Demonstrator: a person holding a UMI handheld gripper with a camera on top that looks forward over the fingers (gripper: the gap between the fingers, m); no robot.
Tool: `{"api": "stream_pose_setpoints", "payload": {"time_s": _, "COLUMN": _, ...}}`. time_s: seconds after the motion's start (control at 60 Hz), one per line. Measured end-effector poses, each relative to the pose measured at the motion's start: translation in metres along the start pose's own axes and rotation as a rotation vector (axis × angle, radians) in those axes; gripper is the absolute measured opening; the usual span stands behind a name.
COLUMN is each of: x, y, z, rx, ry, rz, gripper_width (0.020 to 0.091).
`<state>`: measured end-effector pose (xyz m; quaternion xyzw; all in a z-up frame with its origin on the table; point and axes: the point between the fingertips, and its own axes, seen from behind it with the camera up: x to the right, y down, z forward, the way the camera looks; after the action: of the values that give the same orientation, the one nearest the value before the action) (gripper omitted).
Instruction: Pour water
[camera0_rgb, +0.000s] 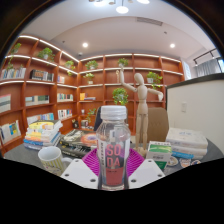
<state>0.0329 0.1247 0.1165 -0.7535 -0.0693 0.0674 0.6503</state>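
Shelves (40, 85) behind, claw (113, 172) clamped on water bottle (113, 145), cup (52, 159) nr.

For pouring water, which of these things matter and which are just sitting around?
For the job: bottle, standing between the fingers of the gripper; white cup.
Just lying about: wooden mannequin, books, potted plant, white box.

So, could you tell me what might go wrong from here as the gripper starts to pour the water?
1. The clear bottle stands between the fingers; whether both pads press it is unclear, so it may slip when tilted.
2. The white cup sits off beside the fingers, so a misaimed pour could spill on the table.
3. Boxes and small items crowd the bottle; a swing could knock them.
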Motion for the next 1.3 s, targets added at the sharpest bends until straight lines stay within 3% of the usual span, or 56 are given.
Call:
{"api": "stream_pose_setpoints", "payload": {"time_s": 0.217, "x": 0.000, "y": 0.022, "z": 0.017, "rx": -0.009, "ry": -0.012, "rz": 0.025, "gripper_width": 0.0336}}
{"api": "stream_pose_setpoints", "payload": {"time_s": 0.467, "x": -0.001, "y": 0.020, "z": 0.015, "rx": 0.040, "ry": -0.007, "rz": 0.003, "gripper_width": 0.0350}}
{"api": "stream_pose_setpoints", "payload": {"time_s": 0.65, "x": -0.002, "y": 0.027, "z": 0.009, "rx": -0.013, "ry": 0.023, "rz": -0.022, "gripper_width": 0.0538}}
{"api": "stream_pose_setpoints", "payload": {"time_s": 0.7, "x": -0.007, "y": 0.034, "z": 0.002, "rx": -0.043, "ry": 0.017, "rz": -0.009, "gripper_width": 0.0712}}
{"api": "stream_pose_setpoints", "payload": {"time_s": 0.717, "x": -0.009, "y": 0.035, "z": -0.001, "rx": -0.047, "ry": 0.013, "rz": -0.003, "gripper_width": 0.0801}}
{"api": "stream_pose_setpoints", "payload": {"time_s": 0.75, "x": -0.011, "y": 0.037, "z": -0.009, "rx": -0.052, "ry": 0.012, "rz": 0.012, "gripper_width": 0.0895}}
{"api": "stream_pose_setpoints", "payload": {"time_s": 0.767, "x": -0.013, "y": 0.038, "z": -0.014, "rx": -0.056, "ry": 0.015, "rz": 0.019, "gripper_width": 0.0906}}
{"api": "stream_pose_setpoints", "payload": {"time_s": 0.817, "x": -0.014, "y": 0.039, "z": -0.031, "rx": -0.057, "ry": 0.030, "rz": 0.046, "gripper_width": 0.0875}}
{"api": "stream_pose_setpoints", "payload": {"time_s": 1.133, "x": -0.036, "y": 0.029, "z": -0.151, "rx": -0.032, "ry": 0.202, "rz": 0.071, "gripper_width": 0.0887}}
{"api": "stream_pose_setpoints", "payload": {"time_s": 1.3, "x": -0.052, "y": 0.027, "z": -0.195, "rx": -0.076, "ry": 0.266, "rz": 0.084, "gripper_width": 0.0884}}
